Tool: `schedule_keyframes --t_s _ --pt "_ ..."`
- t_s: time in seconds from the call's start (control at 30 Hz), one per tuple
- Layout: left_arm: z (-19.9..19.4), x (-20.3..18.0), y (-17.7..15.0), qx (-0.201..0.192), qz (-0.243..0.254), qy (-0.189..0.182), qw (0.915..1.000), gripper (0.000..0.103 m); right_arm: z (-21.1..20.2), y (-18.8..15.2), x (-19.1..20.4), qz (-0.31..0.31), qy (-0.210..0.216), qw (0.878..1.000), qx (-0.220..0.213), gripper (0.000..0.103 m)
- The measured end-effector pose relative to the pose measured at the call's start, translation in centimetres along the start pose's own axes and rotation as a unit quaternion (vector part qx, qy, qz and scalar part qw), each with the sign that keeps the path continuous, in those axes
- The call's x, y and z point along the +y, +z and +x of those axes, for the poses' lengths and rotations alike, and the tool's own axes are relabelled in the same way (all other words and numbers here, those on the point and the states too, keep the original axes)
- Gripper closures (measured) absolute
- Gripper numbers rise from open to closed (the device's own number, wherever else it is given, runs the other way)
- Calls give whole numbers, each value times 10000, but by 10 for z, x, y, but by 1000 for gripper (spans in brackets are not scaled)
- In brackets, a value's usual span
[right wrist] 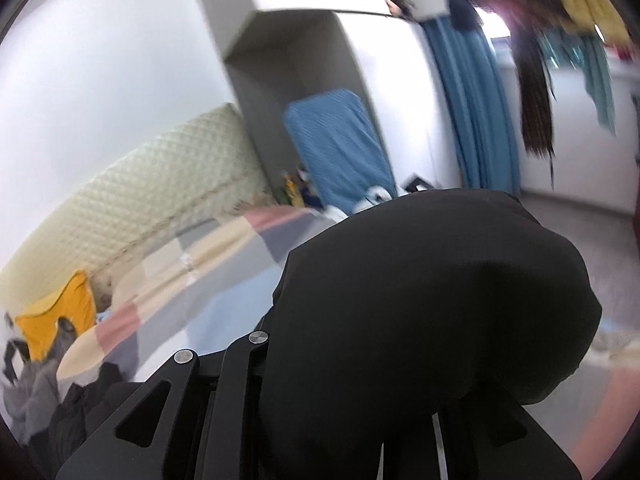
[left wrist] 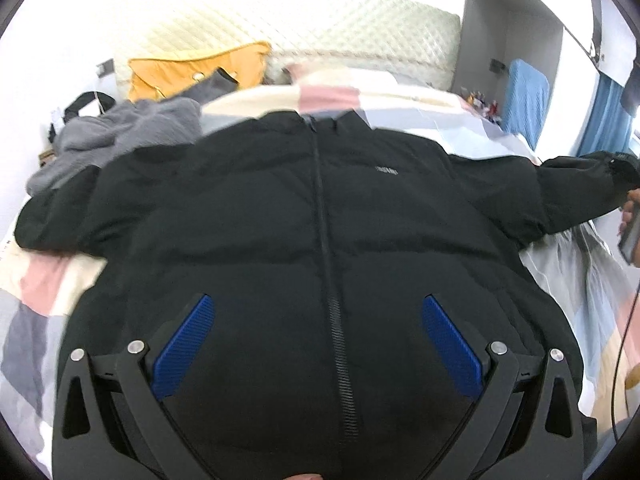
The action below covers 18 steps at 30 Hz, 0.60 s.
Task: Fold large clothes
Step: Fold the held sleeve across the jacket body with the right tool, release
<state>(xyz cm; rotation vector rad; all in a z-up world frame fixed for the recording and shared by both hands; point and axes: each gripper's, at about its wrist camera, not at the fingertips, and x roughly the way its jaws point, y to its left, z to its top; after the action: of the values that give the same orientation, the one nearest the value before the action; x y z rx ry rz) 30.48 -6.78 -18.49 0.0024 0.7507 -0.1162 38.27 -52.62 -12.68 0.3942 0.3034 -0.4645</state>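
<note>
A large black zip-up puffer jacket (left wrist: 320, 240) lies front up on the bed, sleeves spread to both sides. My left gripper (left wrist: 318, 340) hovers open over its lower front, blue pads (left wrist: 184, 344) on either side of the zipper, holding nothing. In the right wrist view the jacket's black sleeve (right wrist: 432, 300) is bunched over my right gripper (right wrist: 400, 380) and hides its fingers; the sleeve is lifted off the bed. The same sleeve end shows at the far right of the left wrist view (left wrist: 592, 184), beside a hand.
The bed has a patchwork cover (left wrist: 36, 292) in pink, cream and grey. A grey garment (left wrist: 120, 128) and a yellow garment (left wrist: 200, 68) lie at the bed's far left. A quilted headboard (left wrist: 360, 28), a blue-covered chair (right wrist: 340, 148) and blue curtains (right wrist: 472, 112) stand behind.
</note>
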Motion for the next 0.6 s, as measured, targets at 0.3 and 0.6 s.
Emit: schedule_keyframes --t_s 0.3,0.6 --pt "-28 46 12 -261 -116 277 9992 0 -89 36 163 -1355 777 9866 -476 86" --pt "-55 68 -4 -489 420 576 9963 0 -137 -63 333 -2627 1682 9488 -498 83"
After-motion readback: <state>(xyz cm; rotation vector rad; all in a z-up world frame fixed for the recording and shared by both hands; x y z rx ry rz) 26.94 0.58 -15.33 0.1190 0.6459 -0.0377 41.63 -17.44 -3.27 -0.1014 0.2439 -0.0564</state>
